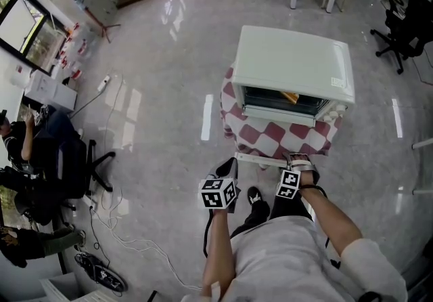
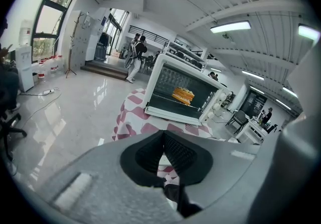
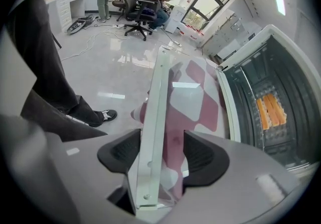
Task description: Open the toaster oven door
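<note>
The person's pale shirt (image 1: pixel 291 260) fills the bottom of the head view, with both forearms reaching toward twelve o'clock. From there only the marker cubes and the backs of the grippers show, so finger state has to be read from the gripper views.

The right gripper (image 1: pixel 301 160) sits at the front edge of the door (image 1: pixel 260 157), which is lowered flat and sticks out toward the person from the toaster oven (image 1: pixel 294 63). The right gripper view shows its fingers spread wide around the door's white edge bar (image 3: pixel 153 117). The pad (image 3: pixel 125 155) at nine o'clock is just beside the bar and the other pad (image 3: pixel 200 155) stands clear of it (no pinch on the bar).

The left gripper (image 1: pixel 228 170) hangs at nine o'clock of the right one, apart from the door. In its own view the pads (image 2: pixel 178 152) meet at their tips with nothing between them.

The oven stands on a red-and-white checked tablecloth (image 1: pixel 270 135). An orange food item (image 1: pixel 289 97) is barely a fleck from above. The left gripper view shows it on the rack (image 2: pixel 183 95) with control knobs (image 2: pixel 216 100) at three o'clock of it. The right gripper view looks into the cavity (image 3: pixel 271 110) and, at twelve o'clock, catches people by office chairs (image 3: pixel 145 9).
</note>
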Demonstrator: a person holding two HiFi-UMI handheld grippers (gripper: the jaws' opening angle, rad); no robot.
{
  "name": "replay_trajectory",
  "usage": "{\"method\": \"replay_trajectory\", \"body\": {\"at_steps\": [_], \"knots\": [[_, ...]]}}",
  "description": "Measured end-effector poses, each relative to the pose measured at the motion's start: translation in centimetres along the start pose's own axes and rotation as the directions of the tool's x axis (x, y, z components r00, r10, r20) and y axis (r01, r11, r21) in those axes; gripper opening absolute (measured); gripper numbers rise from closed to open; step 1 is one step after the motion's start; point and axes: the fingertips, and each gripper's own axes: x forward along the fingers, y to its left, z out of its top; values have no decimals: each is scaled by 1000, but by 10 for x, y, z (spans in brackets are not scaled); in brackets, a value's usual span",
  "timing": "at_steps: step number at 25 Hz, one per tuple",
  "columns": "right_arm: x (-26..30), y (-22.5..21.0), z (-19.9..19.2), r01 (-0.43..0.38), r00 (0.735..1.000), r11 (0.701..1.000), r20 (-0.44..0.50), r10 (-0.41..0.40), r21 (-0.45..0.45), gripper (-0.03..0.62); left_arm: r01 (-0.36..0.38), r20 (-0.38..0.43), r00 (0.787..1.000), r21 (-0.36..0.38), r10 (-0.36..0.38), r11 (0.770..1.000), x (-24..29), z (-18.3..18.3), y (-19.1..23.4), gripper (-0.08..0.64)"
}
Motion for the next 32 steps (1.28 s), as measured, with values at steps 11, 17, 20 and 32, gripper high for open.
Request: {"method": "replay_trajectory", "body": {"at_steps": [11, 17, 20, 32], "knots": [[-5, 14, -6, -164, 986, 986, 4, 164, -22, 240, -30, 10, 999, -37, 31, 999, 2, -9, -28, 6], [-22, 30, -32, -249, 968, 968, 17, 250, -31, 249, -62, 59, 996, -39, 64, 997, -3, 5, -72, 6], [-28, 40, -54, -240, 970, 970, 35, 241, -22, 260, -74, 62, 995, -35, 76, 997, -3, -3, -93, 6], [-98, 10, -94, -218, 961, 946, 222, 165, 239, 268, -128, 68, 989, -48, 131, 991, -14, -45, -160, 6]]}}
